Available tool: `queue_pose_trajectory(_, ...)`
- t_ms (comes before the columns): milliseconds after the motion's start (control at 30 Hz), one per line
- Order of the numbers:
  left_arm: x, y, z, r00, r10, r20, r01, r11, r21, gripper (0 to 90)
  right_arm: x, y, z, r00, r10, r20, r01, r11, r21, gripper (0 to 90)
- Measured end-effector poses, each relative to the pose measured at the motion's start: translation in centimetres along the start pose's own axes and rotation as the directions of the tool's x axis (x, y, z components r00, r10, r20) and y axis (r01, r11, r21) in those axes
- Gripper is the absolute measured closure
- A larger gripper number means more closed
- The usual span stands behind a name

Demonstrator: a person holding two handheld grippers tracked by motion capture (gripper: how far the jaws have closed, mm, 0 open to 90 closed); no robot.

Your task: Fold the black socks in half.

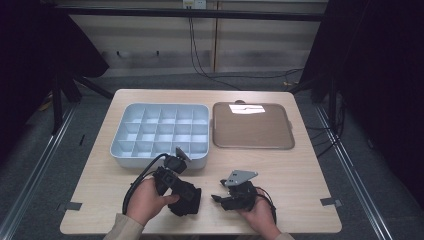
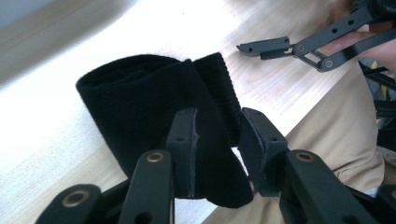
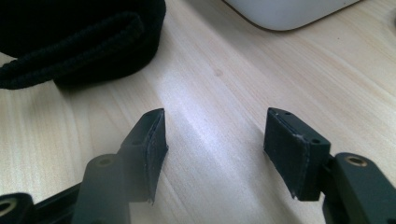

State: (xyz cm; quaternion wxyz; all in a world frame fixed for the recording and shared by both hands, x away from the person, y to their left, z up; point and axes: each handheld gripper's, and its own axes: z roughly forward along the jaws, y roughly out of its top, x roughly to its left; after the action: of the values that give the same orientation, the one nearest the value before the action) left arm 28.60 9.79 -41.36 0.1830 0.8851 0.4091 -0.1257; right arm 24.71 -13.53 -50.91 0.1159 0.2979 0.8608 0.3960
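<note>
Black knit sock (image 2: pixel 154 116): near front edge of worktop (image 1: pixel 300 170), pinched at its fold in jaws of our left gripper (image 2: pixel 215 140). Our right gripper (image 3: pixel 215 140): jaws spread, nothing between them, just beside sock. Grey compartment tray (image 1: pixel 120 152) and brown flat tray (image 1: pixel 252 145) toward back edge. Our advice: keep left pinch firm, bring right jaws onto ribbed cuff, avoid snagging cable.
</note>
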Motion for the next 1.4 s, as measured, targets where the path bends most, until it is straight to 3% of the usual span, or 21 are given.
queue_pose_trajectory(300,0.7,-0.4,-0.8,0.9997,-0.012,-0.022,0.011,0.9996,-0.027,58.3,0.0,0.0,0.0,1.0,0.002,0.002,-0.002,1.0,0.001,39.4)
queue_pose_trajectory(533,1.8,-1.2,-1.0,0.998,-0.046,-0.042,0.045,0.9983,-0.038,54.2,0.0,0.0,0.0,1.0,0.002,0.001,-0.002,1.0,0.003,40.4)
queue_pose_trajectory(1167,3.2,-2.4,1.2,0.9947,-0.09,-0.049,0.088,0.9955,-0.035,39.2,0.4,0.4,0.1,1.0,-0.001,-0.006,0.002,0.9999,0.017,45.8)
queue_pose_trajectory(1333,3.3,-2.7,1.5,0.9939,-0.1,-0.044,0.099,0.9943,-0.041,37.7,1.0,1.2,-0.3,0.9991,-0.014,-0.041,0.014,0.9999,-0.001,58.7)
queue_pose_trajectory(1400,3.4,-2.8,1.6,0.994,-0.1,-0.044,0.098,0.9944,-0.038,35.9,1.2,1.5,-0.3,0.9972,-0.001,-0.075,0.0,1.0,-0.005,66.5)
